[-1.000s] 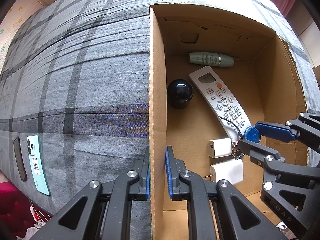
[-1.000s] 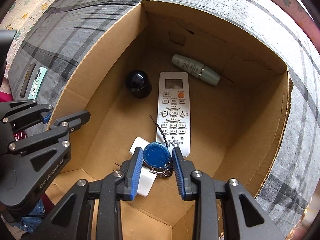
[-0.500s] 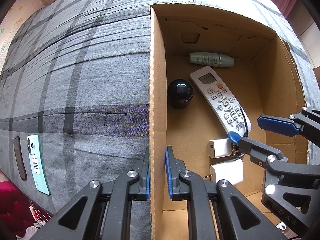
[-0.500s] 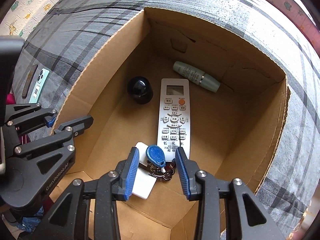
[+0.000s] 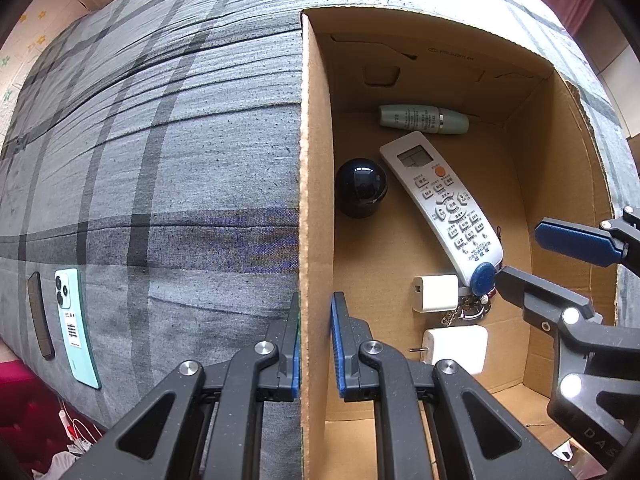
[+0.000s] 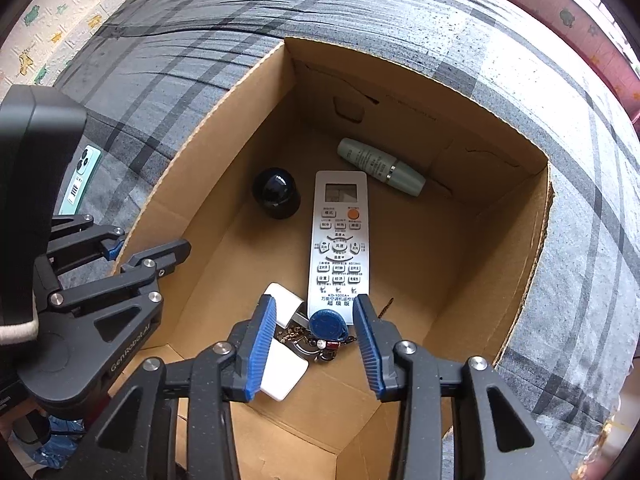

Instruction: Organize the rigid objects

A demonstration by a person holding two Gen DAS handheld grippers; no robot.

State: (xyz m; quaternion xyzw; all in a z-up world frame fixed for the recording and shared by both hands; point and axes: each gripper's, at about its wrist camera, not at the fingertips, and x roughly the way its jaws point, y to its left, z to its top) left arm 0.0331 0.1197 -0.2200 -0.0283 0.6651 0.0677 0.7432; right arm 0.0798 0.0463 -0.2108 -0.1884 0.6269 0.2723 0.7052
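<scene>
A cardboard box (image 5: 316, 200) (image 6: 208, 184) stands on a grey plaid bed. My left gripper (image 5: 315, 344) is shut on the box's left wall. My right gripper (image 6: 316, 340) (image 5: 520, 256) is open above a blue key fob with keys (image 6: 327, 325) (image 5: 482, 278), which lies on the box floor at the near end of a white remote (image 6: 340, 240) (image 5: 444, 204). Two white chargers (image 5: 436, 292) (image 6: 282, 368), a black dome object (image 6: 276, 192) (image 5: 361, 188) and a pale green tube (image 6: 380, 166) (image 5: 424, 119) also lie in the box.
A mint green phone (image 5: 76, 320) (image 6: 80, 178) and a thin dark bar (image 5: 40, 316) lie on the bed left of the box. The bed edge drops to red flooring at the lower left.
My right gripper has let go of the blue key fob, opened wide and pulled back upward. The fob now lies on the box floor. The left gripper has not moved.
</scene>
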